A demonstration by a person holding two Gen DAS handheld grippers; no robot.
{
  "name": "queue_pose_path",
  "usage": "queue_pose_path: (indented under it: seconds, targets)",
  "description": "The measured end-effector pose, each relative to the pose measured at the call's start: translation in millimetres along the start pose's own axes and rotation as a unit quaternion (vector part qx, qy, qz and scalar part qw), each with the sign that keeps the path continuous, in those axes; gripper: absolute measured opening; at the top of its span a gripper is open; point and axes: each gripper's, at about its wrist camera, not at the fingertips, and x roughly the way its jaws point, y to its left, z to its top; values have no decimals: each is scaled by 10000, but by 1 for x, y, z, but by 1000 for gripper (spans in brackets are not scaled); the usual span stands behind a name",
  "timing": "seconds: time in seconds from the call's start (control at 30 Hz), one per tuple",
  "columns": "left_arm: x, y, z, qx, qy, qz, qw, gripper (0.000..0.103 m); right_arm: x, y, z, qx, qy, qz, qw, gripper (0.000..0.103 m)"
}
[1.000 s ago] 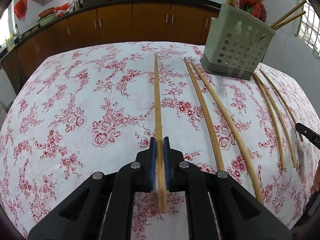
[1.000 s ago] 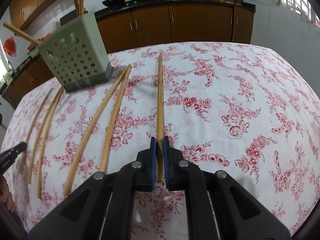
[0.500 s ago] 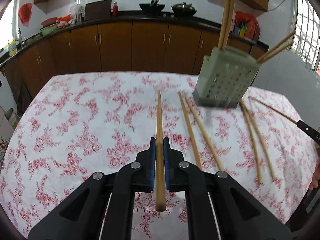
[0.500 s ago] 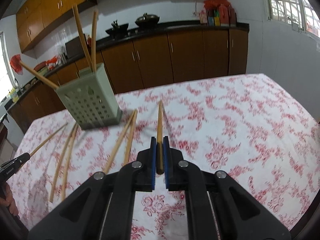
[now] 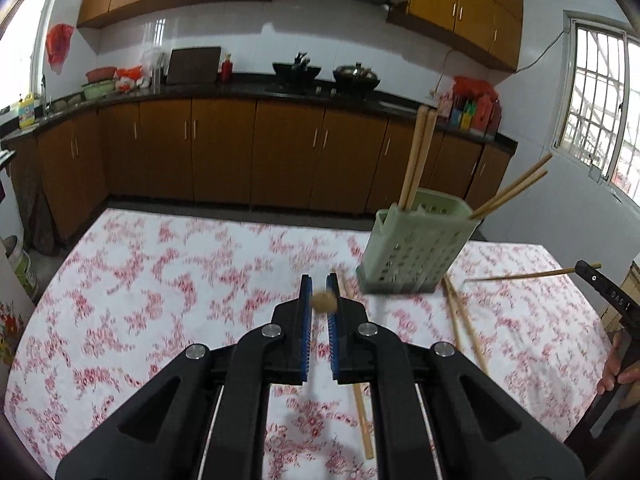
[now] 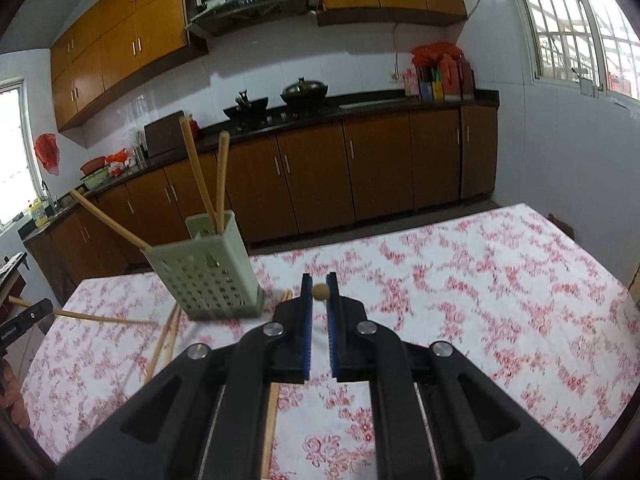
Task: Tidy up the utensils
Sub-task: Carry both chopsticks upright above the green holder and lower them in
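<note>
Two handheld grippers over a table (image 5: 132, 264) covered in a white cloth with red flowers, in a kitchen with brown cabinets.

Left wrist view: the left gripper (image 5: 319, 300) is clenched on a wooden chopstick (image 5: 323, 301), seen end-on as a small round tan tip between the blue pads. At 1 o'clock from it stands a pale green perforated utensil holder (image 5: 416, 252) on the cloth, with four chopsticks already inside: two rising near upright, two leaning out toward 2 o'clock. Loose chopsticks (image 5: 464, 320) lie on the cloth just beside the holder's base, at 4 o'clock from the grip. At 3 o'clock, the right gripper's black tip holds a chopstick raised above the table.

Right wrist view: the right gripper (image 6: 319, 294) is clamped on its own chopstick (image 6: 321, 292), again seen end-on. The green holder (image 6: 208, 272) stands at 10 o'clock. Loose chopsticks (image 6: 164, 340) lie by its base at 8 o'clock.
</note>
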Motion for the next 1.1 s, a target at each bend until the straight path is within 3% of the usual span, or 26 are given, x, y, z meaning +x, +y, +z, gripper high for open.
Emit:
queue_pose_path:
  seconds: [0.67, 1.1]
  targets:
    - [-7, -7, 17, 100, -236, 97, 9996, 8, -17, 18, 41, -237, -550, 73, 9982, 8]
    - [-41, -50, 76, 393, -971, -292, 9941, 7, -56, 42, 103, -20, -939, 1073, 9898, 8]
